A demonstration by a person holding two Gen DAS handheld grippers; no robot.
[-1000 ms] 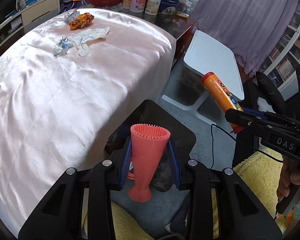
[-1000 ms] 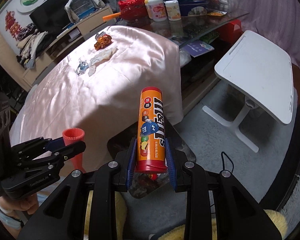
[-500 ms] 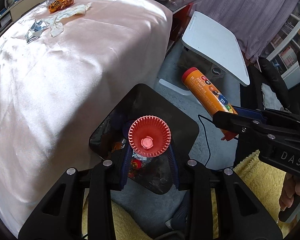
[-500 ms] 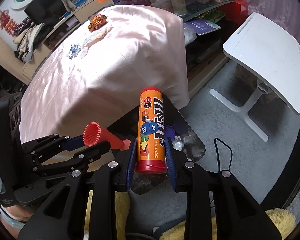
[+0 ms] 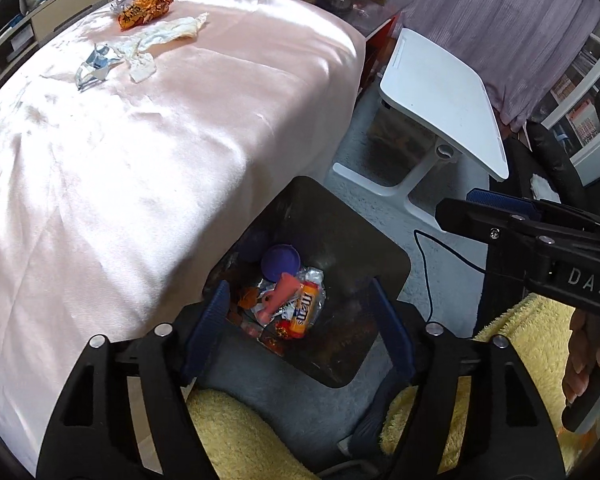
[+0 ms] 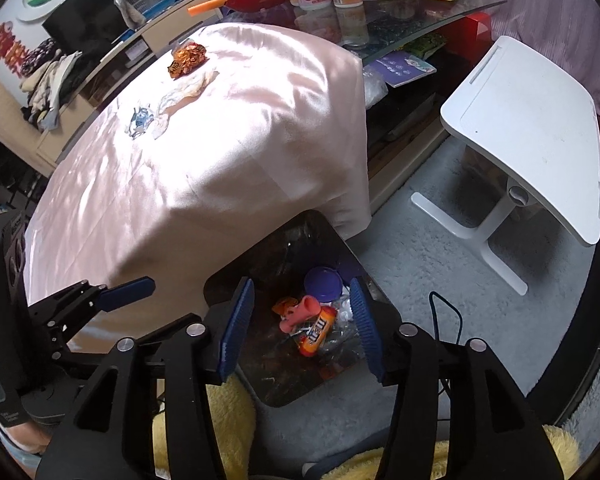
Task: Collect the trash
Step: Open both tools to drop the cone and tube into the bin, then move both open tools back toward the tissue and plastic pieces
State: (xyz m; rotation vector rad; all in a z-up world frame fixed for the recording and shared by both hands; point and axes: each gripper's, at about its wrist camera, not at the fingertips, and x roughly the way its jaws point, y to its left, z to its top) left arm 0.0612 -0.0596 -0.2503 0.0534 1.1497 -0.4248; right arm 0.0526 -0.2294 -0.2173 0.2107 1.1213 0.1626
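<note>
Both the left claw (image 5: 298, 322) and right claw (image 6: 300, 322), just spread and empty above the black bin (image 5: 364, 248), have dropped the pink cone (image 5: 278, 298) and M&M's tube (image 5: 305, 312) inside.

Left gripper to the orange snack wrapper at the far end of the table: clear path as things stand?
Probably yes. The left gripper is open and empty over the bin, and nothing stands on the pink cloth before the orange wrapper. It lies far off, so a long reach.
</note>
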